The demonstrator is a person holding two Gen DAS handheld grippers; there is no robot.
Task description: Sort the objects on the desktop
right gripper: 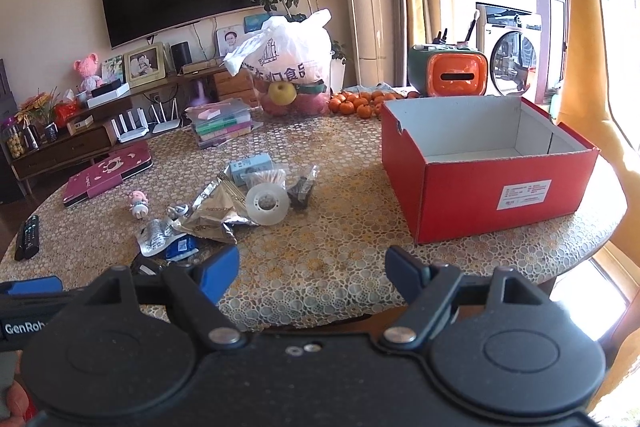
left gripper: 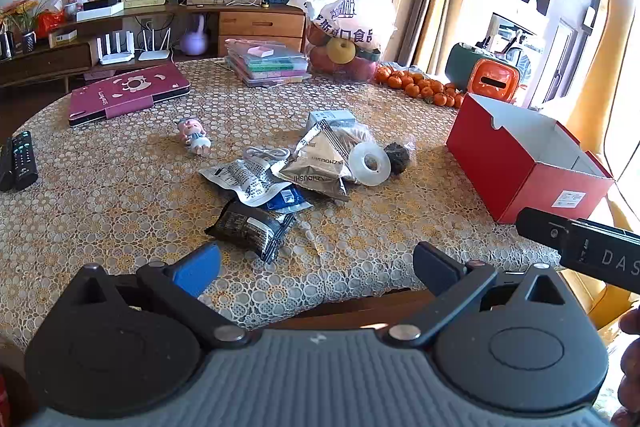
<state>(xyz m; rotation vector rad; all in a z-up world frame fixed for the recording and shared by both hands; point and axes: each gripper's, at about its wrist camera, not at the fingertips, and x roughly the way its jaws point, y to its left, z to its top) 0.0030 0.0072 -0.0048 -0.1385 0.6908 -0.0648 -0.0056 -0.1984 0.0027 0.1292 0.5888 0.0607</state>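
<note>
A pile of small items lies mid-table: a black snack packet (left gripper: 250,229), silver foil packets (left gripper: 316,163), a clear tape roll (left gripper: 370,162), a white cable (left gripper: 266,153), a blue packet (left gripper: 286,198) and a small doll (left gripper: 194,137). The tape roll (right gripper: 267,205) and foil packets (right gripper: 212,215) also show in the right wrist view. An open, empty red box (left gripper: 524,167) (right gripper: 488,183) stands at the right. My left gripper (left gripper: 316,263) is open and empty, just short of the black packet. My right gripper (right gripper: 312,273) is open and empty near the table's front edge.
A maroon tablet case (left gripper: 128,95), two remotes (left gripper: 18,161), stacked plastic cases (left gripper: 268,65), a fruit bag (left gripper: 348,27), several tangerines (left gripper: 420,87) and an orange tissue holder (left gripper: 494,79) sit round the table's far side. The table's front edge (left gripper: 360,301) is close below.
</note>
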